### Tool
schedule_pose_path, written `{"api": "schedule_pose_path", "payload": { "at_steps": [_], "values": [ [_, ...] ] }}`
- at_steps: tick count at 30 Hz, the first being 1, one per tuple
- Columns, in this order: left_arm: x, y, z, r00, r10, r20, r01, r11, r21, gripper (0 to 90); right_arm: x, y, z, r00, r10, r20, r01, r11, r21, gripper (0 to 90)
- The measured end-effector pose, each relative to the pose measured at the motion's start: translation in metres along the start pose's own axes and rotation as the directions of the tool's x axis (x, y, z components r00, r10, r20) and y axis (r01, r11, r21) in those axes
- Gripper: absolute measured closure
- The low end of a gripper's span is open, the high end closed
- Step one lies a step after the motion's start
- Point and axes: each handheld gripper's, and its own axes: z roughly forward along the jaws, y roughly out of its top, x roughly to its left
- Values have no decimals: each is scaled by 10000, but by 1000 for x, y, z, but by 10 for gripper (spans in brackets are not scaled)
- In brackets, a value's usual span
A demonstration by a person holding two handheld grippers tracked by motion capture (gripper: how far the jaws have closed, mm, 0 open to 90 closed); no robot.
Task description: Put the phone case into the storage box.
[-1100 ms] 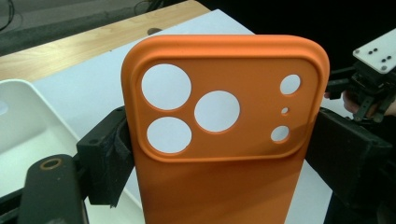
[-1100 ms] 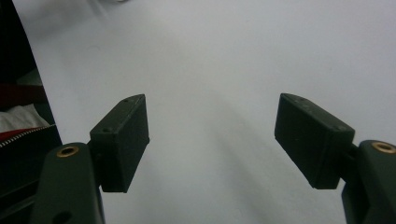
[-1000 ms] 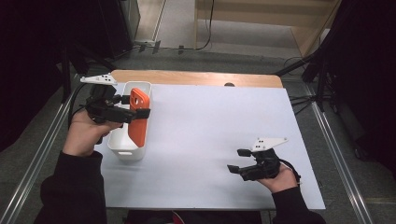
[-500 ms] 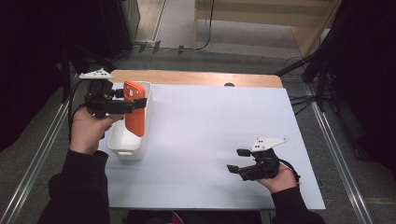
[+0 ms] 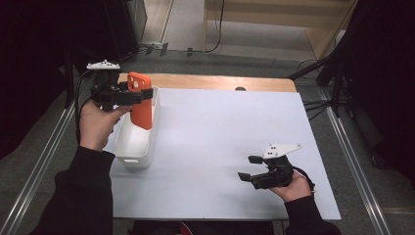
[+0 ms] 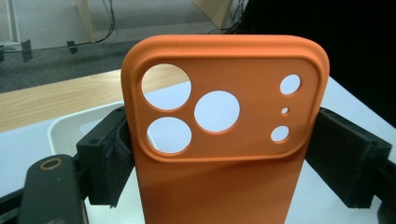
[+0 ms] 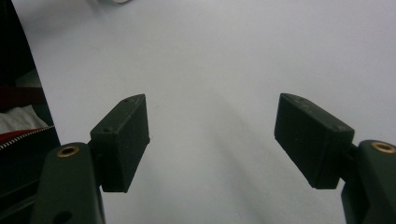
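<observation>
Clamping orange phone case [image 6: 224, 154] upright over white bin [image 5: 139, 142] — left tool [image 5: 136, 96]; no readable branding, seemingly; right tool [image 5: 249, 168] apart.

no readable text or labels

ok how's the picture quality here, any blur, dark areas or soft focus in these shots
High view: the white table is evenly lit, surroundings fall to near black, slight softness overall. Left gripper view: the orange phone case is sharp, the floor behind it soft. Right gripper view: the right claw looks slightly soft, casting faint shadows on the table, with a dark edge at left.
</observation>
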Motion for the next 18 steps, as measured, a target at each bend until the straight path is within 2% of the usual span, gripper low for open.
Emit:
{"api": "schedule_pose_path", "payload": {
  "at_steps": [6,9,16,18],
  "values": [
    [5,10,6,9994,-129,-333,129,9999,-13,158,2,1,2,10000,-40,-48,40,10000,49,250],
    [8,13,12,9996,-217,-177,219,9997,66,158,2,1,1,10000,-22,-49,22,10000,10,250],
    [8,22,24,9985,-128,-527,134,9999,94,158,1,1,0,10000,-5,-53,4,10000,-76,250],
    [9,24,27,9983,-237,-525,240,9997,45,158,1,1,0,10000,-15,-65,15,10000,-92,250]
  ]
}}
